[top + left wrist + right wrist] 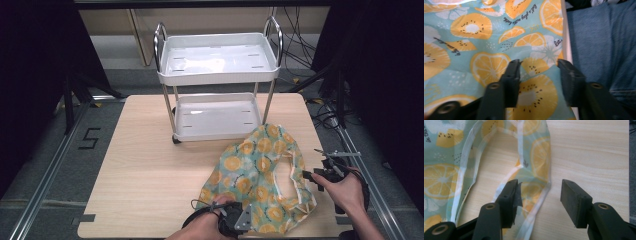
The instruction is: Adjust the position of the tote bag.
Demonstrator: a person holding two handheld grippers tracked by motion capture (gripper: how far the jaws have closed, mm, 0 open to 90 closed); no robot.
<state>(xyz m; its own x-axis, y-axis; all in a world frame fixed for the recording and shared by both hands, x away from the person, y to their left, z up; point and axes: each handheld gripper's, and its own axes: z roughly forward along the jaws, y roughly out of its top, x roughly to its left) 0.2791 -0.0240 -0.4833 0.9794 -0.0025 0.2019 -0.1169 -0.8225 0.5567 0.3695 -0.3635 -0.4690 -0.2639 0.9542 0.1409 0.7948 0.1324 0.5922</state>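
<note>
A teal cloth bag printed with orange slices lies crumpled on the wooden table, at its near right. My left gripper is over the bag's near edge, by the table's front edge. In the left gripper view its jaws stand apart just above the printed fabric, with no pad pressing on it. My right gripper is at the bag's right side. In the right gripper view it is open, with a white-edged handle strap lying between the jaws on the table.
A white two-shelf cart with chrome handles stands at the table's far middle, both shelves bare. The left half of the table is bare wood. A person's blue-jeaned leg is just beyond the table's front edge. Dark cables lie on the floor at the back right.
</note>
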